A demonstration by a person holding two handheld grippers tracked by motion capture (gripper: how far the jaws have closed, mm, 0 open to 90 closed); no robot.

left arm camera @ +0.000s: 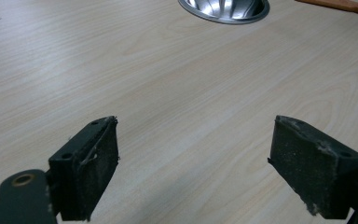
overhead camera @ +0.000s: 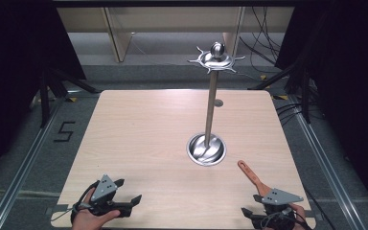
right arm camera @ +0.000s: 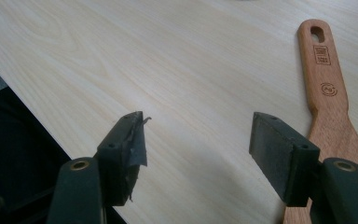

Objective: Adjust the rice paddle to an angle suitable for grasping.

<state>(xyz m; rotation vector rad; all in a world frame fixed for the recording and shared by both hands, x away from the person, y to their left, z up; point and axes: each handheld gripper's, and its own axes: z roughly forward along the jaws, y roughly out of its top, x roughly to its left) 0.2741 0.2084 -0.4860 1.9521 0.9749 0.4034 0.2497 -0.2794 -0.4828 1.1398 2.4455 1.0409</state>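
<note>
High view shows me both grippers at the near edge of the wooden table (overhead camera: 139,124). My left gripper (overhead camera: 133,199) rests with its jaws released and nothing between them. My right gripper (right arm camera: 198,140) also stands released over bare wood, as I see in the right gripper view. The wooden spatula (right arm camera: 324,88) lies flat just beside its right jaw, with the handle hole pointing away from me, toward the metal stand (overhead camera: 211,108). The stand has a round base (overhead camera: 206,149) in the middle of the table and a ring of hooks on top. I judge that I am at the start, approaching the spatula. Next, I think I must shift the right gripper sideways over the handle and clench it.
</note>
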